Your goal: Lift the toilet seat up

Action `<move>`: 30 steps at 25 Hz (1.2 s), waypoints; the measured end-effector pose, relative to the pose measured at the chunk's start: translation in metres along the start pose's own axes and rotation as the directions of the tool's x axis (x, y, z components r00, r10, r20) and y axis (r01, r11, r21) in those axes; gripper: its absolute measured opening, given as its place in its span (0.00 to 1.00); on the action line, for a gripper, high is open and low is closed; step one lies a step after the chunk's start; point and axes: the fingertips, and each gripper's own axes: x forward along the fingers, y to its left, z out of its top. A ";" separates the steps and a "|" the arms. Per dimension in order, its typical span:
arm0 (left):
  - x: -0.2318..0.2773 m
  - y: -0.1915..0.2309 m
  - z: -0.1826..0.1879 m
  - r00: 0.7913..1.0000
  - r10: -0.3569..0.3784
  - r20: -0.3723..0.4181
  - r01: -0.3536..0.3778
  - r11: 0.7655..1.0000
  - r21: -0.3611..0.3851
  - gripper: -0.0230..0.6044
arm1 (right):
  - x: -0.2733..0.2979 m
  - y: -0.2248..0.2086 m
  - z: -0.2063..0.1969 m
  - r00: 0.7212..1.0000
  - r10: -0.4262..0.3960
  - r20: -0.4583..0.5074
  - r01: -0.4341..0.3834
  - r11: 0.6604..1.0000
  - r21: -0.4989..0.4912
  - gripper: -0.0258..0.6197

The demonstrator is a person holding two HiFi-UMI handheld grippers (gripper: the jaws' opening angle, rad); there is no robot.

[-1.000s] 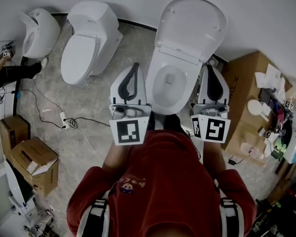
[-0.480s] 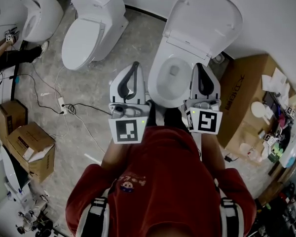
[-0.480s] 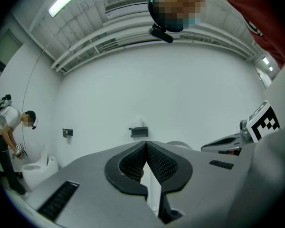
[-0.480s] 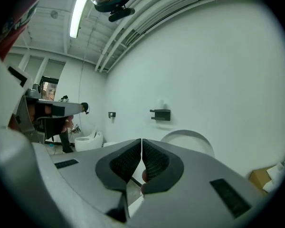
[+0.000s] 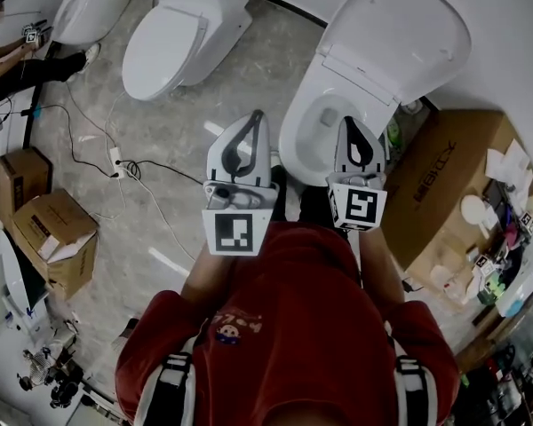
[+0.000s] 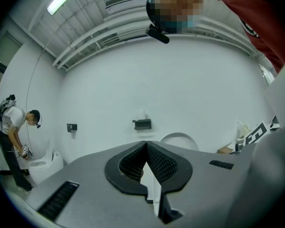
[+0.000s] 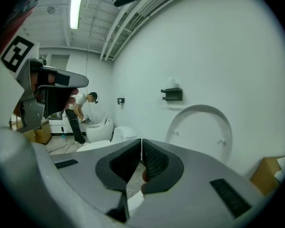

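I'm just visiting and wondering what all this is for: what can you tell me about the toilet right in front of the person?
The toilet is glossy white, ceramic by the look, with an open oval bowl. Its lid stands raised against the white wall, two small bumpers on its underside. A cardboard box sits beside it. The right gripper hangs over its rim; contact is unclear.

White toilet seat [image 5: 400,38] raised upright

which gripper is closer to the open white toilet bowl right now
Right. In the head view the right gripper sits over the right rim of the open white toilet bowl; the left gripper is off its left side, above the floor.
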 end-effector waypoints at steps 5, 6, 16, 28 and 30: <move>-0.004 0.006 -0.014 0.999 0.022 -0.032 -0.022 1.000 0.000 0.06 | 0.013 0.016 -0.039 0.994 0.058 -0.089 -0.057 0.998 0.012 0.06; -0.006 0.007 -0.017 0.999 0.026 -0.038 -0.026 1.000 -0.003 0.06 | 0.015 0.018 -0.046 0.992 0.068 -0.103 -0.067 0.998 0.012 0.06; -0.015 0.003 -0.049 0.995 0.006 -0.097 -0.010 0.999 -0.031 0.06 | 0.021 0.045 -0.140 0.941 0.175 -0.290 -0.184 0.983 -0.005 0.06; -0.028 -0.002 -0.087 0.984 -0.008 -0.177 0.000 0.999 -0.047 0.06 | 0.000 0.093 -0.242 0.805 0.324 -0.497 -0.357 0.934 0.030 0.06; -0.030 -0.004 -0.095 0.981 -0.011 -0.196 0.001 0.999 -0.051 0.06 | -0.002 0.098 -0.256 0.776 0.345 -0.529 -0.386 0.922 0.036 0.06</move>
